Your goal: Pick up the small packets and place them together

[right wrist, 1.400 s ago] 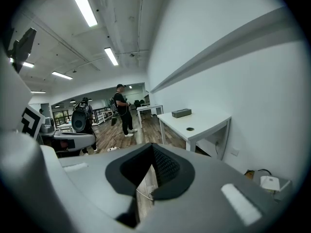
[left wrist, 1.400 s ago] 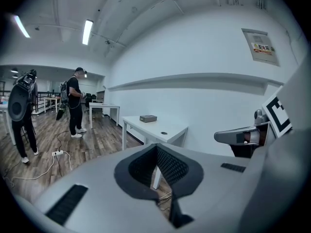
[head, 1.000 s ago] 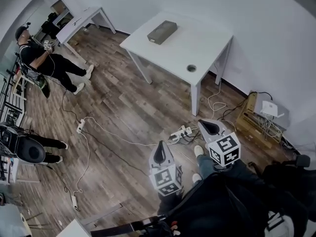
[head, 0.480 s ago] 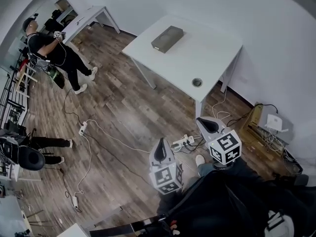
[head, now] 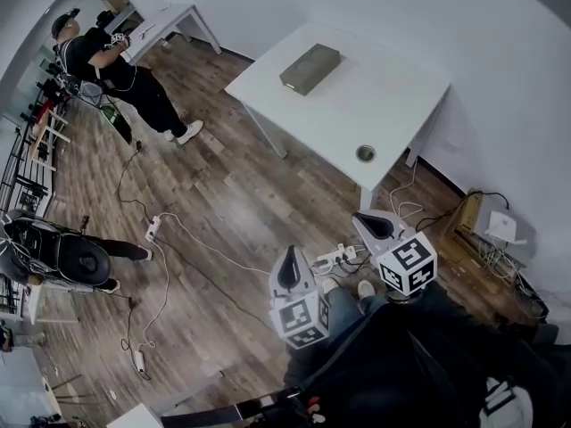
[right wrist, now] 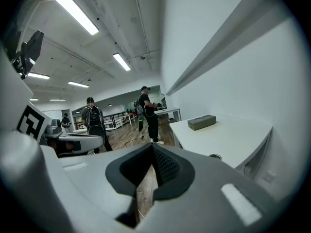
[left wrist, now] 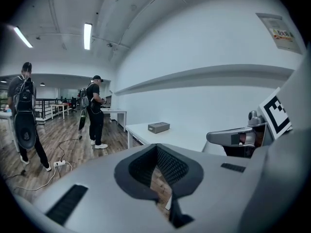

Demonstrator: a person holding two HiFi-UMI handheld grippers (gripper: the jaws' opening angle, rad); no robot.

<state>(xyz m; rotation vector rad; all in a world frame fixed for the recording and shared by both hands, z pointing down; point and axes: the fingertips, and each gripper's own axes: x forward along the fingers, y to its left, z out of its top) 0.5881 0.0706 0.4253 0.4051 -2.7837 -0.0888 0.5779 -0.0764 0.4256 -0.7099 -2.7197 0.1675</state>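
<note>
Floorboards of brown wood grain (head: pixel 223 203) fill most of the head view, with a white rectangular counter (head: pixel 384 96) standing on them against the pale wall. A person in dark clothes (head: pixel 134 87) stands well beyond the counter's far left corner, and a second person (head: pixel 71 259) shows at the left edge.

The left grey gripper (head: pixel 288 267) and the right grey gripper (head: pixel 375 225) hang side by side over the floor, short of the counter's near edge and touching nothing. In the left gripper view, the left gripper's ribbed dark fingers (left wrist: pixel 170 166) are pressed together with nothing between them. The right gripper's fingers (right wrist: pixel 165 169) are likewise pressed together on nothing.

A grey-green rectangular box (head: pixel 310 68) lies flat on the counter's far part, well away from both grippers; whether it holds the small packets cannot be told. A white power strip (head: pixel 335 257) lies on the floor between the grippers. A round metal cable hole (head: pixel 365 153) sits near the counter's near corner.
</note>
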